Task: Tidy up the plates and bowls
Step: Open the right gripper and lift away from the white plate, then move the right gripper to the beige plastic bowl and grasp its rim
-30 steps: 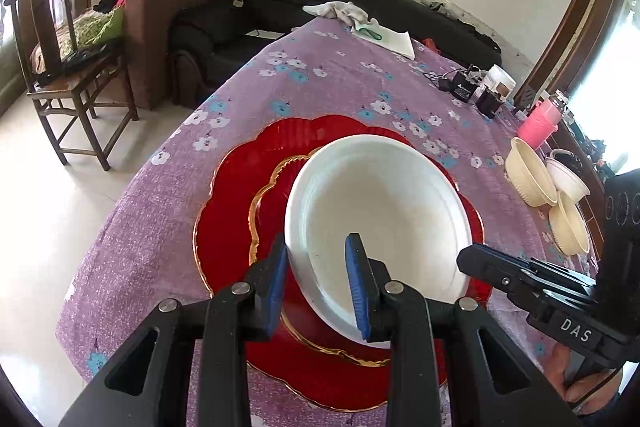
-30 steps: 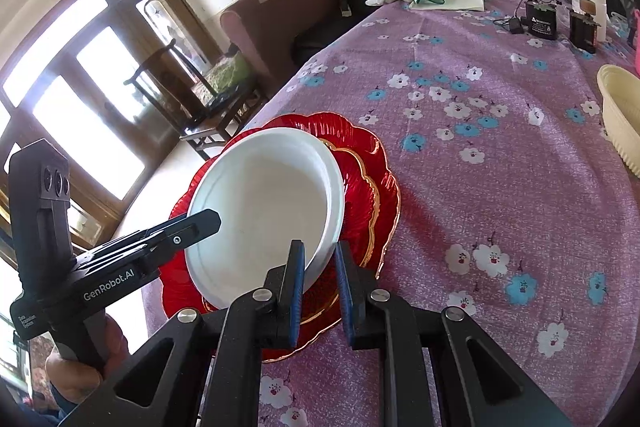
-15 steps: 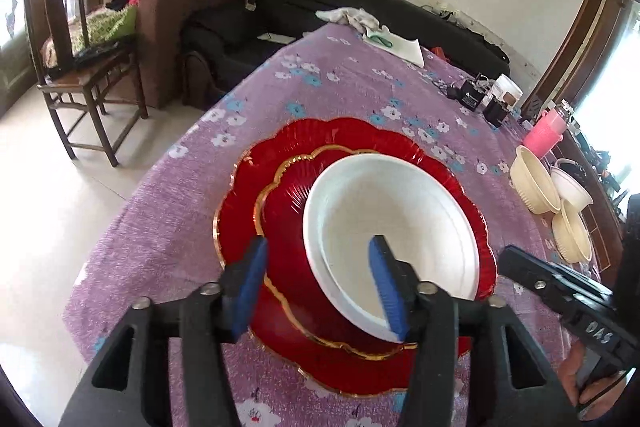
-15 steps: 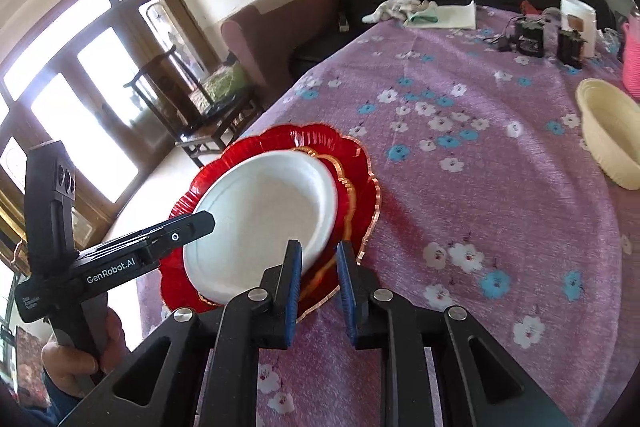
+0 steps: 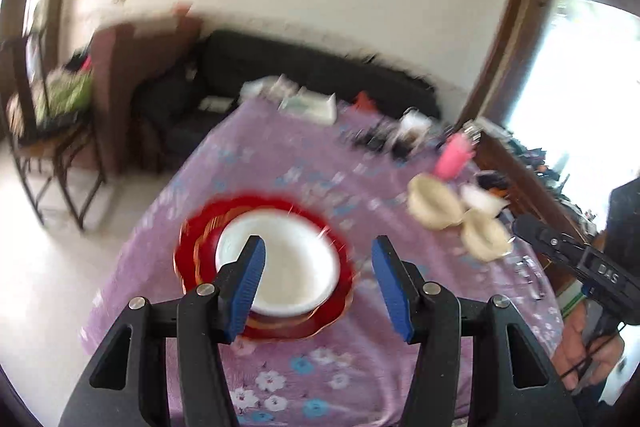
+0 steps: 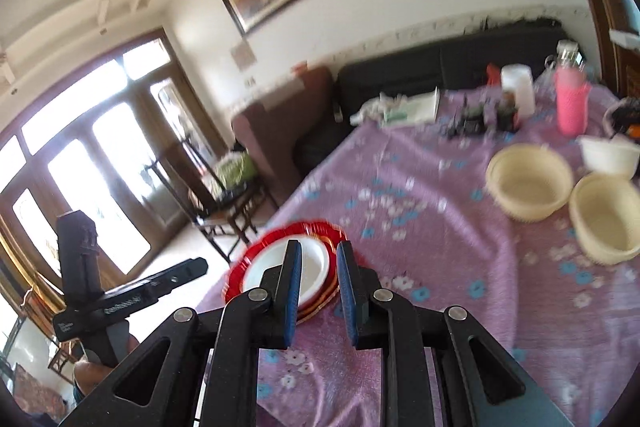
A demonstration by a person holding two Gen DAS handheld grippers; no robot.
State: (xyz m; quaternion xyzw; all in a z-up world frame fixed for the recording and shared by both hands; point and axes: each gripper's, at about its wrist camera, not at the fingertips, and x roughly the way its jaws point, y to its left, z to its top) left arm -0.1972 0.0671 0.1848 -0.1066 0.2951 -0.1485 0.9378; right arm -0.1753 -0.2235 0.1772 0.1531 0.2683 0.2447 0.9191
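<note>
A white plate (image 5: 288, 267) (image 6: 312, 263) lies on top of stacked red gold-rimmed plates (image 5: 192, 247) (image 6: 236, 279) at the near end of the purple floral table (image 6: 440, 267). My left gripper (image 5: 318, 243) hovers above and behind the stack, open, with nothing between its blue pads. My right gripper (image 6: 319, 247) is also raised behind the stack, its jaws almost together and empty. Two cream bowls (image 6: 528, 183) (image 6: 604, 219) and a white bowl (image 6: 610, 155) stand apart on the right side of the table. Both views are motion-blurred.
A pink bottle (image 6: 572, 103), a white cup (image 6: 518, 91), small black gadgets (image 6: 472, 119) and folded cloths (image 6: 408, 107) sit at the table's far end. Off the table's left side are a wooden chair (image 6: 216, 195), a brown armchair (image 6: 280, 123) and a black sofa (image 6: 440, 67).
Both grippers have lifted and drawn back from the plate stack, which now looks smaller and farther. The left jaws have spread apart off the white plate's rim.
</note>
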